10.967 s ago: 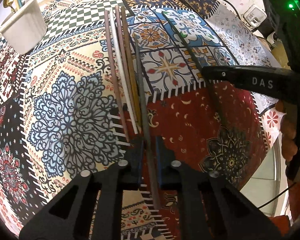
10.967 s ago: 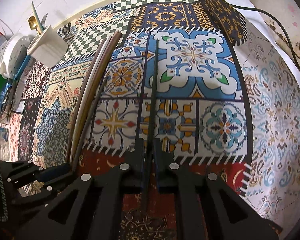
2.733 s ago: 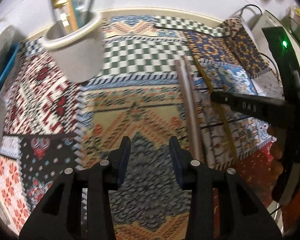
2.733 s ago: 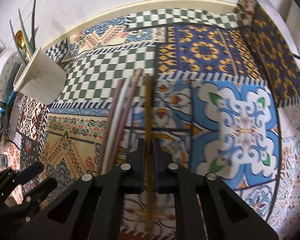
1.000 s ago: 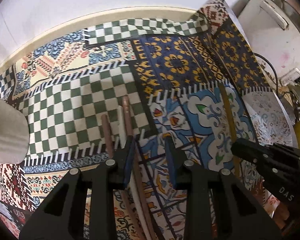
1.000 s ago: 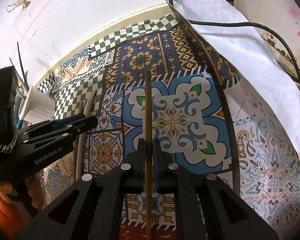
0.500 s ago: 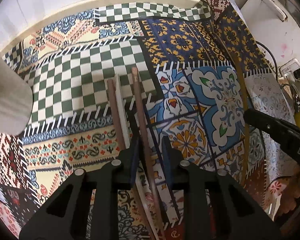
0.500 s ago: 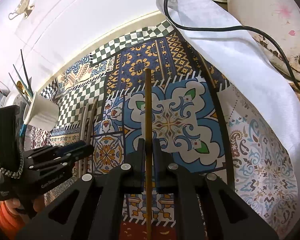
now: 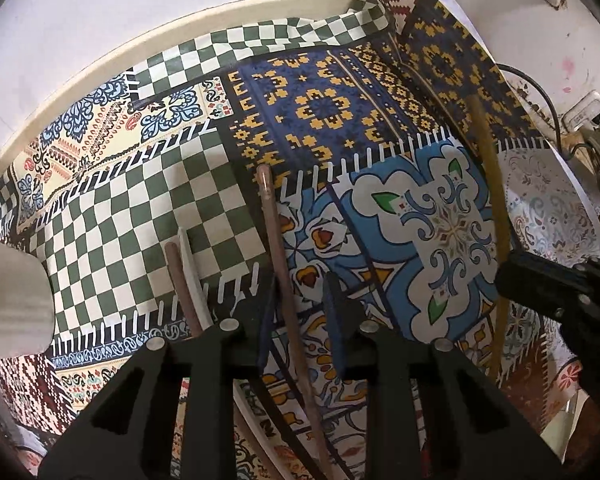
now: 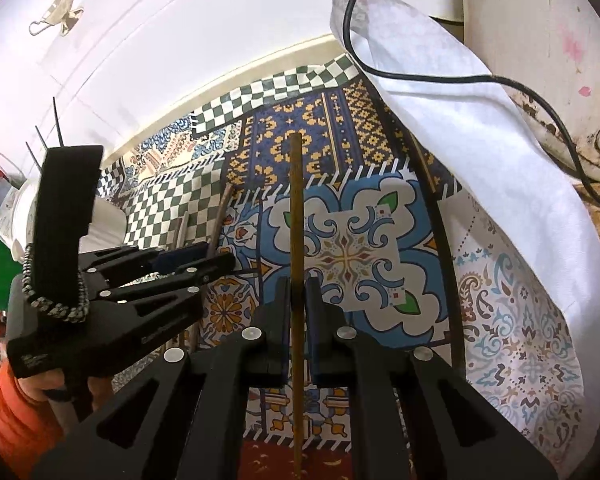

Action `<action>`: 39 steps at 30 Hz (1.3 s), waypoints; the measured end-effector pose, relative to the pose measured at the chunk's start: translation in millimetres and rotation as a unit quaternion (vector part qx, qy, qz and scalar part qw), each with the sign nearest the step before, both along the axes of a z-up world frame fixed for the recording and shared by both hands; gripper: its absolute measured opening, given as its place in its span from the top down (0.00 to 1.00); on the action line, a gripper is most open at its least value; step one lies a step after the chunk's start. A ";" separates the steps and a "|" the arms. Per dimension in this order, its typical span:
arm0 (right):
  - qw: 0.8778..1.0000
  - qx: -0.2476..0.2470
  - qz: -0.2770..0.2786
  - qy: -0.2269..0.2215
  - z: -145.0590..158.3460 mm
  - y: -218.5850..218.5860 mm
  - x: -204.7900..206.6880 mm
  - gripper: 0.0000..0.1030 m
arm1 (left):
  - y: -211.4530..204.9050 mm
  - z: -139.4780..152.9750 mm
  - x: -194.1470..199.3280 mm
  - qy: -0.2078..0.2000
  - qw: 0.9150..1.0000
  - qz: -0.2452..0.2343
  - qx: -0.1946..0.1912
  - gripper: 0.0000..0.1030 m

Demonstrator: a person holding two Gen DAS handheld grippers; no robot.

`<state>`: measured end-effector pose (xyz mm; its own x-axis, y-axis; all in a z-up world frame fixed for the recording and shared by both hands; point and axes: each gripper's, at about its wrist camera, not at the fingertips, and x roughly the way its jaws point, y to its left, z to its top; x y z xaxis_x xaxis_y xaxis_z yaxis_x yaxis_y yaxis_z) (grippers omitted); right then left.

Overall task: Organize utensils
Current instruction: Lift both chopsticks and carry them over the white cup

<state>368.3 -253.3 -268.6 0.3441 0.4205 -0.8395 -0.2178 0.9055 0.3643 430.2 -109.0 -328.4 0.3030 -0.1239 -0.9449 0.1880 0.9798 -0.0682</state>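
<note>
Several chopsticks lie on a patterned cloth (image 9: pixel 148 216). My left gripper (image 9: pixel 298 296) is open, its jaws on either side of a reddish-brown chopstick (image 9: pixel 278 248) without pressing it. A second brown chopstick (image 9: pixel 180 280) and a white chopstick (image 9: pixel 192 272) lie just left of it. My right gripper (image 10: pixel 296 292) is shut on a yellow-brown chopstick (image 10: pixel 295 208) and holds it above the cloth; this chopstick also shows in the left wrist view (image 9: pixel 490 184). The left gripper (image 10: pixel 216 266) shows at the left of the right wrist view.
A white utensil cup (image 9: pixel 8 300) stands at the left, partly out of frame. A white appliance (image 10: pixel 540 40) with a black cable (image 10: pixel 440 76) stands at the right, the cloth's white underside (image 10: pixel 460 140) folded up against it. A wall runs along the back.
My left gripper has moved in over the lying chopsticks and now straddles the reddish-brown one, still open. My right gripper has stayed shut on its chopstick and lifted it slightly.
</note>
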 end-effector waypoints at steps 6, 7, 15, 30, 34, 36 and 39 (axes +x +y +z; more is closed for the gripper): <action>1.000 0.001 0.007 -0.019 14.9 6.3 -6.0 0.93 | 12.8 1.3 -2.2 0.007 1.000 0.021 -0.019 0.95; 1.000 0.001 0.007 -0.022 17.2 7.7 -7.6 0.93 | 13.5 1.2 -2.4 0.005 0.999 0.025 -0.020 0.95; 0.999 0.003 0.008 -0.043 36.0 11.4 -18.9 0.93 | 29.3 31.5 -29.9 -0.033 0.998 0.040 -0.048 0.96; 0.992 0.010 0.037 -0.119 92.8 44.4 -37.6 0.94 | 54.1 125.5 -91.8 -0.157 0.981 0.073 -0.085 0.96; 0.988 0.015 0.053 -0.141 109.3 58.7 -39.5 0.94 | 77.4 151.2 -107.6 -0.197 0.971 0.100 -0.093 0.96; 0.986 0.018 0.063 -0.151 116.0 66.2 -39.6 0.94 | 89.5 164.0 -113.7 -0.218 0.965 0.114 -0.093 0.96; 0.983 0.024 0.078 -0.165 126.5 77.8 -39.8 0.94 | 107.5 182.4 -121.7 -0.252 0.955 0.134 -0.082 0.96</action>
